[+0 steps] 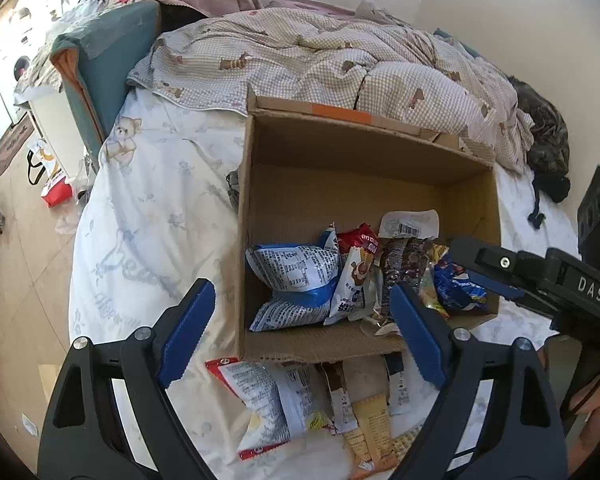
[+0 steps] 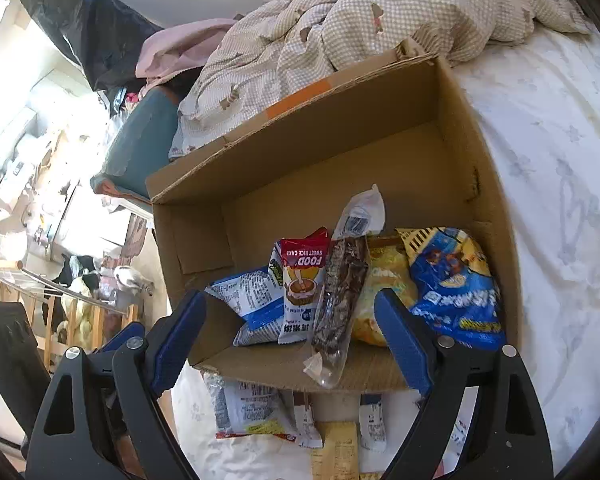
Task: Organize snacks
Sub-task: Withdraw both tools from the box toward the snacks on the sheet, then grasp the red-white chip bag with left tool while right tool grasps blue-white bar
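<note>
Both grippers, left [image 1: 300, 332] and right [image 2: 292, 344], spread wide, empty, above box [image 1: 364, 176] at frame centre. Loose snacks [image 1: 300, 396] at lower centre, below box's near wall, long axes running up-frame; roughly equidistant from either gripper.

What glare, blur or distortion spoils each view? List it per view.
Left wrist: fisheye bends the cardboard box; floor at left glares; the snack packets read sharp. Right wrist: sunlit room at left blows out white; bedsheet washes pale; the box rim curves.
</note>
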Motion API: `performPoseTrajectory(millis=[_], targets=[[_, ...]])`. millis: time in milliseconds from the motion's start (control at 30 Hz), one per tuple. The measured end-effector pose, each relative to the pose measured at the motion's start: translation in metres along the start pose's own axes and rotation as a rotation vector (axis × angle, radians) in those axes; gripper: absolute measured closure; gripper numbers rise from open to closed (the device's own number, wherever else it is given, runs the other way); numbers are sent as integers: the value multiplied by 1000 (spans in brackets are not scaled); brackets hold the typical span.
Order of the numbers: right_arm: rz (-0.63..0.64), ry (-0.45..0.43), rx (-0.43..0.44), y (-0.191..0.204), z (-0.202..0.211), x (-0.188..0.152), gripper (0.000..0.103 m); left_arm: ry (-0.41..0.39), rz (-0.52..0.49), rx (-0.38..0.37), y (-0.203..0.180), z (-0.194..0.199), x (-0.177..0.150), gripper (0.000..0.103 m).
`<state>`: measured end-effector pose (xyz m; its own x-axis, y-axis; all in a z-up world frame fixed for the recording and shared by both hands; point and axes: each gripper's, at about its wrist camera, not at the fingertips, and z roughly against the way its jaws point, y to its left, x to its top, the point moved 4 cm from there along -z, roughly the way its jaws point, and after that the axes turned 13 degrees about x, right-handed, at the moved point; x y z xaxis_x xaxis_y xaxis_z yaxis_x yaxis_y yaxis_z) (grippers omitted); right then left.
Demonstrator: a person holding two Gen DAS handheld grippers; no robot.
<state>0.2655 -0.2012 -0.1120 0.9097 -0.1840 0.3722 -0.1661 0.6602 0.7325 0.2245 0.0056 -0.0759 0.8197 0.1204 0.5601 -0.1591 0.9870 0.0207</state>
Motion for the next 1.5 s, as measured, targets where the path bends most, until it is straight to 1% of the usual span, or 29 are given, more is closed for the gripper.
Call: performPoseTrajectory(millis=[133, 300, 433, 800, 933, 1033, 1133, 1200, 1333, 1433, 1500], targets=[[14, -7, -15, 5, 13, -10, 15, -33, 4, 9, 7, 15, -2, 16], [36, -7, -33, 10, 25, -19, 15, -39, 21, 26, 20, 28, -10, 16], [14, -13, -31, 7, 36, -32, 15, -52, 25, 43, 30, 37, -17, 16], [4, -2, -54, 5, 59, -63, 15, -12, 45, 54, 41, 44, -38, 16], [-24, -13, -78, -7, 73, -75, 15, 33, 64, 53, 46, 39, -49, 16], [-61, -17, -95, -21, 83, -80, 15, 69, 98, 73, 53, 29, -54, 16], [-101, -22, -113, -38, 92, -82, 15, 135, 143, 65, 58, 13, -61, 16], [-132, -26, -116, -47, 96, -82, 15, 198, 169, 44, 57, -1, -67, 16], [-184, -38, -116, -60, 98, -79, 15, 300, 134, 13, 37, -31, -81, 16], [-199, -39, -119, -65, 96, -76, 15, 340, 102, 19, 22, -53, -88, 16], [-192, -33, -126, -65, 92, -74, 15, 366, 96, -8, 17, -66, -89, 16]])
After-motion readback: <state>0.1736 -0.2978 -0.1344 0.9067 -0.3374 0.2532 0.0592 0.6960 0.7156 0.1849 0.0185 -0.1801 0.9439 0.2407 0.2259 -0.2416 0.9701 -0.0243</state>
